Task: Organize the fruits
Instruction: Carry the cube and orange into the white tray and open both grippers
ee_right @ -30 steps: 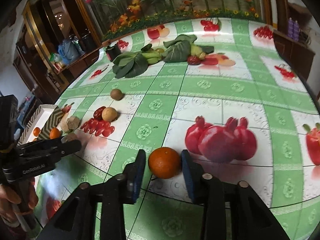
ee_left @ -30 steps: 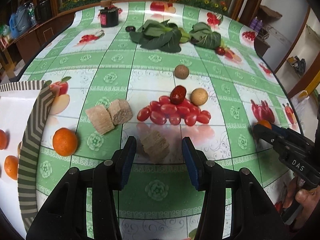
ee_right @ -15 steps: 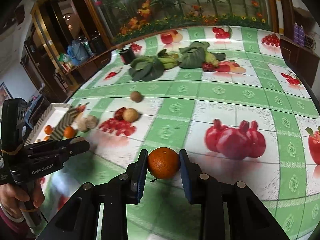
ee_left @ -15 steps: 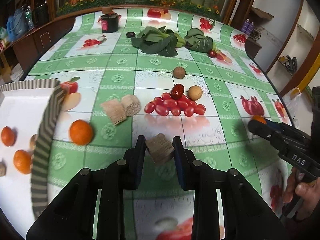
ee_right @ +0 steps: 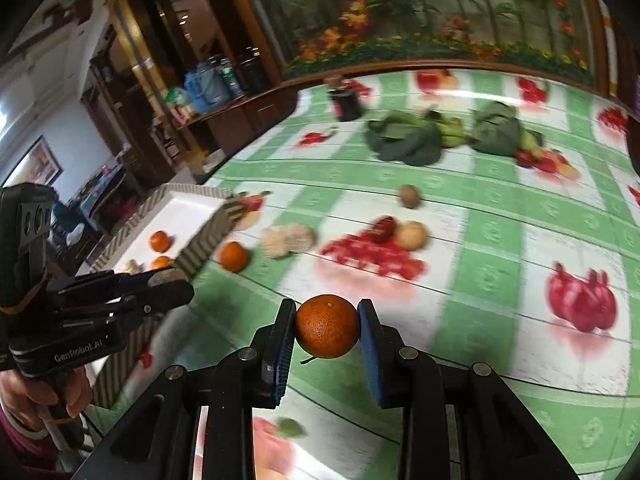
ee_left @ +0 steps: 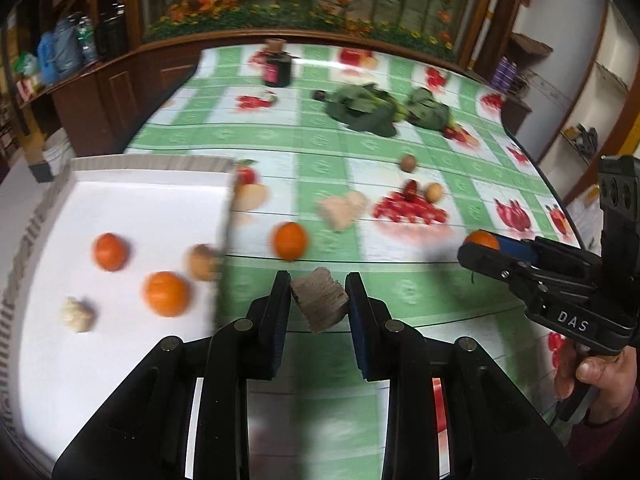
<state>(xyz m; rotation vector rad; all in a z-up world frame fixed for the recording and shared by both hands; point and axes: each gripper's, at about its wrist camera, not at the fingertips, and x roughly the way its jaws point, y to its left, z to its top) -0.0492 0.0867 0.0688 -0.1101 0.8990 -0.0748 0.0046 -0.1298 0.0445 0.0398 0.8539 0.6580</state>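
Note:
My left gripper [ee_left: 318, 300] is shut on a brown fibrous chunk [ee_left: 319, 304] and holds it above the table, just right of the white tray [ee_left: 120, 200]. The tray holds two oranges [ee_left: 166, 294], a brown round fruit [ee_left: 202, 262] and a pale lump [ee_left: 78, 314]. My right gripper [ee_right: 326, 332] is shut on an orange [ee_right: 326, 326], lifted off the table; it shows in the left wrist view [ee_left: 480, 240] too. One loose orange [ee_left: 289, 240] lies beside the tray's right wall.
On the green checked tablecloth [ee_right: 480, 264] lie two brown chunks [ee_left: 342, 208], a red date [ee_right: 384, 226], a tan round fruit [ee_right: 410, 235], a brown fruit [ee_right: 409, 196], leafy greens [ee_right: 404, 140] and a dark jar [ee_right: 345, 102]. Cabinets stand beyond the left edge.
Both grippers closed and lifted: the left on the brown chunk, the right on the orange. Both have swung left toward the tray, which now fills more of the left wrist view.

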